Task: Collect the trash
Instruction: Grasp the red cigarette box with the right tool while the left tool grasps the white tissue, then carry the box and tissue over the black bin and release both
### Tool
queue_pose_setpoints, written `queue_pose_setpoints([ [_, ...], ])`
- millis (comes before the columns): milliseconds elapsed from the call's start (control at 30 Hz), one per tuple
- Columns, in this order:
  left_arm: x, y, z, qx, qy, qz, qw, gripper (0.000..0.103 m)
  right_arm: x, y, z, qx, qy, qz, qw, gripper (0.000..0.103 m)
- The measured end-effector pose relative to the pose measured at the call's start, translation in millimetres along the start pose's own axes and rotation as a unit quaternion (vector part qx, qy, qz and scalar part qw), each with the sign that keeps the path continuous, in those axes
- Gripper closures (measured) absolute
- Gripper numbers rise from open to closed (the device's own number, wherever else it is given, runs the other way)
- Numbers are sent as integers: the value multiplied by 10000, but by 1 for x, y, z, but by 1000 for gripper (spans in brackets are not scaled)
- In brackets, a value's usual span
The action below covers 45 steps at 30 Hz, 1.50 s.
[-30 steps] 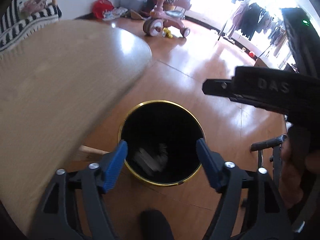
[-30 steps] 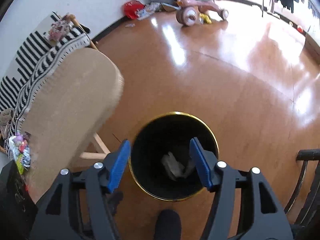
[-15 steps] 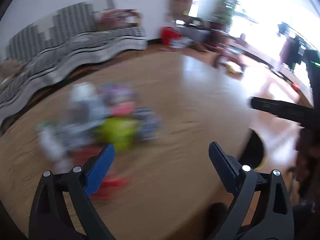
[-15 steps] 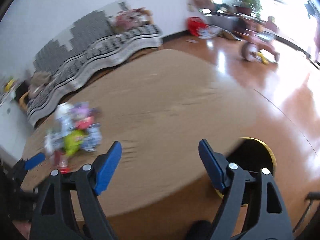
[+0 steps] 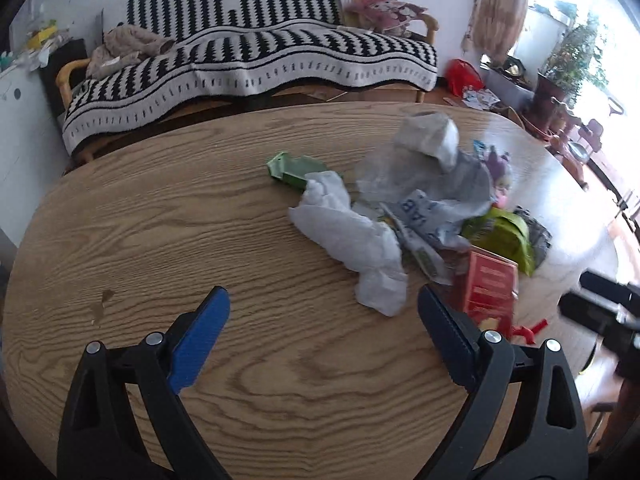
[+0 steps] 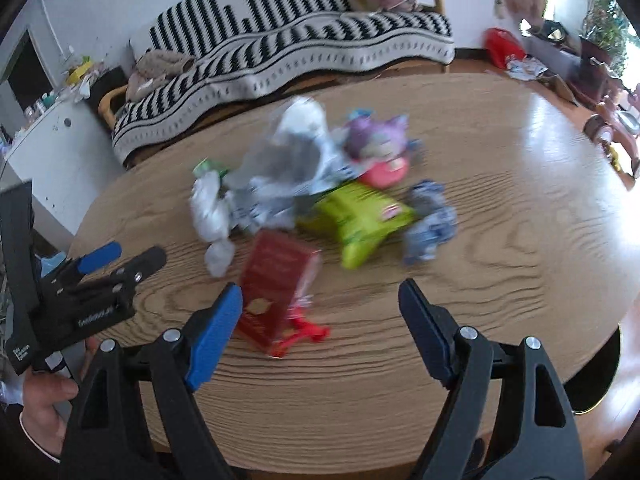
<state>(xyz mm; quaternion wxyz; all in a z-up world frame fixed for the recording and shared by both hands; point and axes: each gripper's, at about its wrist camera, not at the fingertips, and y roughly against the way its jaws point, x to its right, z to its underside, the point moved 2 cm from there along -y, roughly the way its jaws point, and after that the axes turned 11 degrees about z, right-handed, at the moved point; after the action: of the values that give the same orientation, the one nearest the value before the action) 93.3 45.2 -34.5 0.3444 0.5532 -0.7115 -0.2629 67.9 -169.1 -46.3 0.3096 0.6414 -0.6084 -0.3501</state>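
Fingers (image 5: pixel 208 328) spread above trash pile (image 5: pixel 408 216)

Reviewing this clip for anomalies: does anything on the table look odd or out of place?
A purple plush toy sits in the litter heap beside the green snack bag and red box; it looks like a toy, not trash.

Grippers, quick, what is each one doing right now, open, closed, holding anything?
Left gripper: open, empty, over the table short of the white tissue.
Right gripper: open, empty, with the red box by its left finger.
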Motion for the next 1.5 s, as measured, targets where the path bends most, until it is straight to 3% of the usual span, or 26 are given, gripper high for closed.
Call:
queue_pose_setpoints([
  [467, -3, -67, -21, -240, 493, -1, 9985, 11, -6, -56, -18, -591, -846, -401, 9939, 25],
  [833, -1, -91, -23, -320, 511, -31, 9982, 12, -20, -79, -21, -742, -819, -403, 9931, 25],
  [900, -2, -92, -19, -289, 442, 26, 9986, 23, -22, -83, -19, -763, -754, -394, 9934, 31],
  [933, -3, -90, -20, -231, 462, 128, 9986, 32, -23, -84, -17, -770, -730, -407, 9935, 42],
  [967, -3, -88, -20, -204, 452, 229, 9985, 51, -25, -86, -20, -770, -742, -489, 9931, 42],
  [1033, -2, -85, -21, -258, 475, 440, 9976, 72, -27, -84, -21, -719, -753, -575, 9929, 44],
  [1067, -1, -83, -21, -276, 473, 430, 9976, 76, -27, -82, -22, -672, -745, -639, 9929, 45],
  [1500, 17, -26, -23, 152, 158, 554, 9982, 80, -3, -27, -38, 126, -815, -1040, 9912, 48],
])
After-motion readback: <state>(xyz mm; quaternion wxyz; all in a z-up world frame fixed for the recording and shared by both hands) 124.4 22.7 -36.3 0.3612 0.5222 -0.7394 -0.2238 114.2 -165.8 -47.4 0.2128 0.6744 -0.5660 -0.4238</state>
